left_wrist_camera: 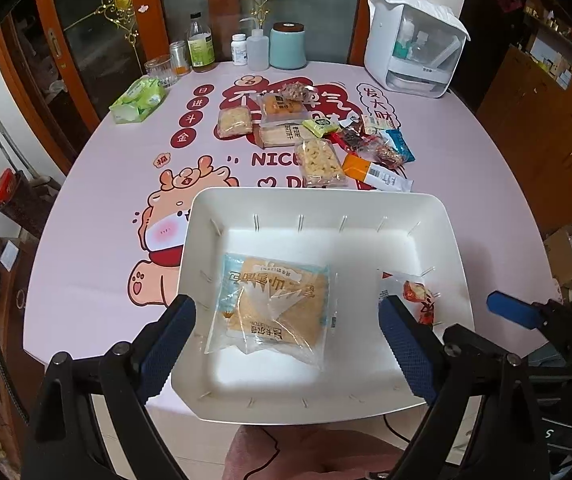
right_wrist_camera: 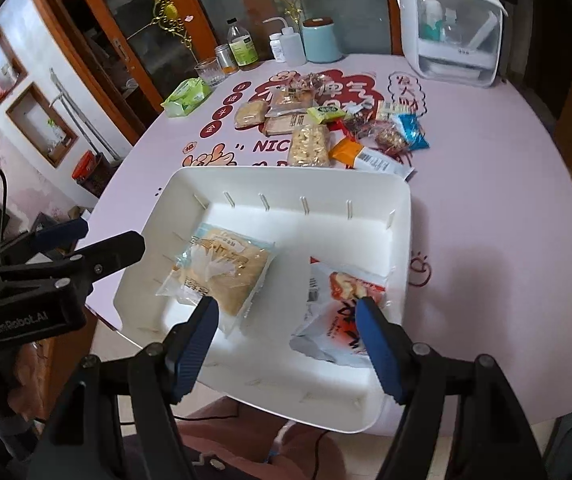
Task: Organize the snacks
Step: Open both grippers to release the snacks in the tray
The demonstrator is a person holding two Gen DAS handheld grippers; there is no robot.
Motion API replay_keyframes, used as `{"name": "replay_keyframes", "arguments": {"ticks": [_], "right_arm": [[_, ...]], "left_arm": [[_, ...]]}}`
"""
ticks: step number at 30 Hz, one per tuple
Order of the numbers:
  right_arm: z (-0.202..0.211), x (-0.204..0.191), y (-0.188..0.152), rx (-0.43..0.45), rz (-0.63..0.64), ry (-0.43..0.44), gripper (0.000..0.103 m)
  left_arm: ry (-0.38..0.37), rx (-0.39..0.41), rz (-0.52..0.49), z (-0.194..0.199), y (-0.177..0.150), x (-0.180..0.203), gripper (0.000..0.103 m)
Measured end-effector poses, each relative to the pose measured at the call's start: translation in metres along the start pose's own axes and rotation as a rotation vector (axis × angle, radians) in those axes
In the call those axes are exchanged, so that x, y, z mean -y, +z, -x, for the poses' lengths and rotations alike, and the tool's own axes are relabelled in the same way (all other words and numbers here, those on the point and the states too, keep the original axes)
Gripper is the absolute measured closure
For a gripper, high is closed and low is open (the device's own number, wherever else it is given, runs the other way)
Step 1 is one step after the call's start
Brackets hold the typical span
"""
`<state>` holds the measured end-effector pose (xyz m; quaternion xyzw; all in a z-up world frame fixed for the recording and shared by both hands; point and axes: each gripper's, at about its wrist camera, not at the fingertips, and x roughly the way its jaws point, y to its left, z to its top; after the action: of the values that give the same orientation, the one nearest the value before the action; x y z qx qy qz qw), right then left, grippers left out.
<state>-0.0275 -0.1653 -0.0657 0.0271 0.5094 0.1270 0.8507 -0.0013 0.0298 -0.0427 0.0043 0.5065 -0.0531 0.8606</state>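
A white tray [left_wrist_camera: 314,194] [right_wrist_camera: 286,174] sits at the near edge of the pink table. Inside it, a clear bread packet [left_wrist_camera: 274,304] [right_wrist_camera: 226,268] lies on the left and a red-and-white snack packet [left_wrist_camera: 418,296] [right_wrist_camera: 338,304] on the right. My left gripper [left_wrist_camera: 286,300] [right_wrist_camera: 110,234] hovers open above the bread packet, with its pads apart from it. My right gripper [right_wrist_camera: 286,300] stands open over the tray, and its right pad is in front of the red-and-white packet. Several loose snack packets [left_wrist_camera: 318,136] [right_wrist_camera: 326,128] lie in a heap beyond the tray.
A green tissue pack [left_wrist_camera: 138,100] lies at the back left. Bottles and jars [left_wrist_camera: 246,48] line the far edge, beside a white appliance [left_wrist_camera: 414,44] at the back right. Wooden glass doors stand behind the table. A person's lap shows below the near table edge.
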Motion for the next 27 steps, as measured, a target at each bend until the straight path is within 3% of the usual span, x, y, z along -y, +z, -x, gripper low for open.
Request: {"name": "replay_keyframes", "arguments": {"ticks": [9, 17, 22, 27], "right_arm": [[0.031, 0.009, 0.01, 0.091, 0.076, -0.052, 0.031], [0.058, 0.02, 0.033, 0.161, 0.098, -0.021, 0.032], [0.068, 0.027, 0.061, 0.204, 0.129, -0.018, 0.032], [0.053, 0.041, 0.1, 0.197, 0.165, -0.076, 0.032]], "left_arm": [[0.011, 0.022, -0.009, 0.009, 0.002, 0.016, 0.011], [0.031, 0.056, -0.053, 0.021, 0.013, 0.027, 0.011], [0.063, 0.083, -0.086, 0.027, 0.035, 0.024, 0.011], [0.045, 0.091, -0.111, 0.025, 0.078, 0.016, 0.011]]}}
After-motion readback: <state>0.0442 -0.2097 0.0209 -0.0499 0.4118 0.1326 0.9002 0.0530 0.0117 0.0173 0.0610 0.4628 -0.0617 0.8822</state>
